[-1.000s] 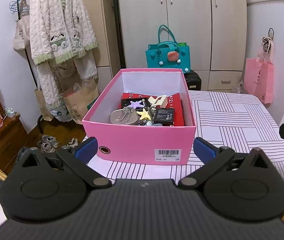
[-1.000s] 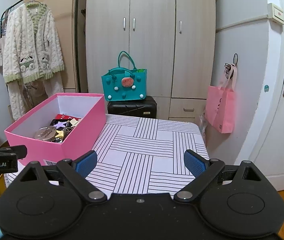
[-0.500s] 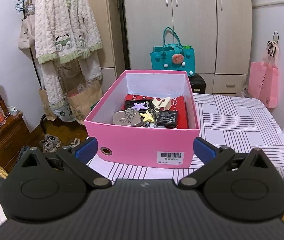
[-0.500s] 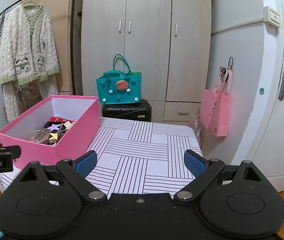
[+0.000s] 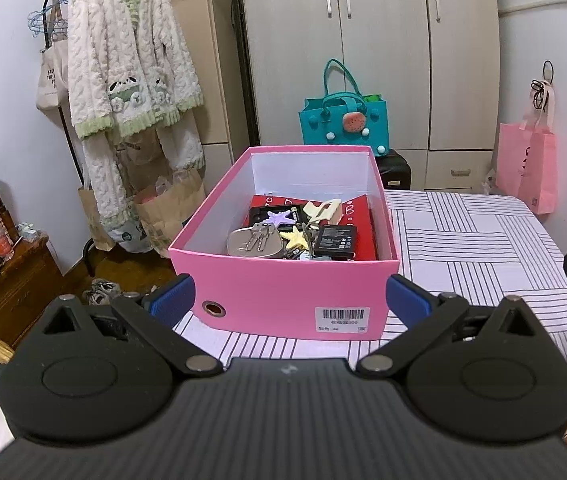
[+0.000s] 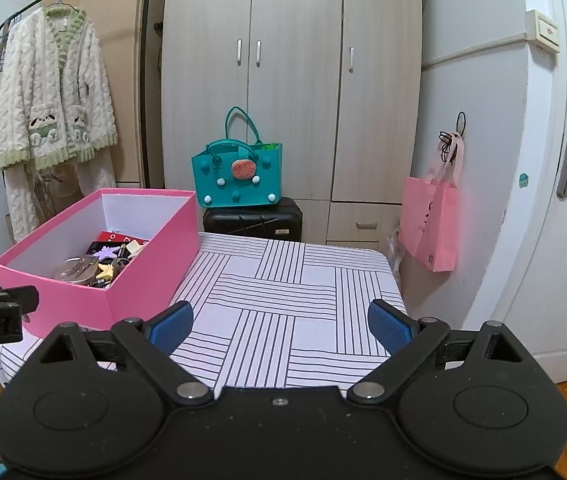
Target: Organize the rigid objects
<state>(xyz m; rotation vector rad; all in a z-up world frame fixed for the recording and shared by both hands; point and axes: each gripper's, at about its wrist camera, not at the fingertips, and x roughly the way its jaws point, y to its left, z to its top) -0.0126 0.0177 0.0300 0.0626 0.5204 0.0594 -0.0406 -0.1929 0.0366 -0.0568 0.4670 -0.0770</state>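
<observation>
Holding both grippers with fingers spread wide and empty, you face the pink cardboard box (image 5: 283, 292) on the striped surface (image 6: 283, 304).

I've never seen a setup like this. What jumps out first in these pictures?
The bright pink box on the striped tablecloth, crammed with keys, star shapes and small black gadgets. Behind the table, a teal handbag sits on a black suitcase. Both the left claw and the right claw gape open, empty.

My left gripper (image 5: 289, 294) and right gripper (image 6: 279, 322): matte black linkage bodies, silver pivot screws, blue ribbed finger pads (image 6: 387, 326).
</observation>
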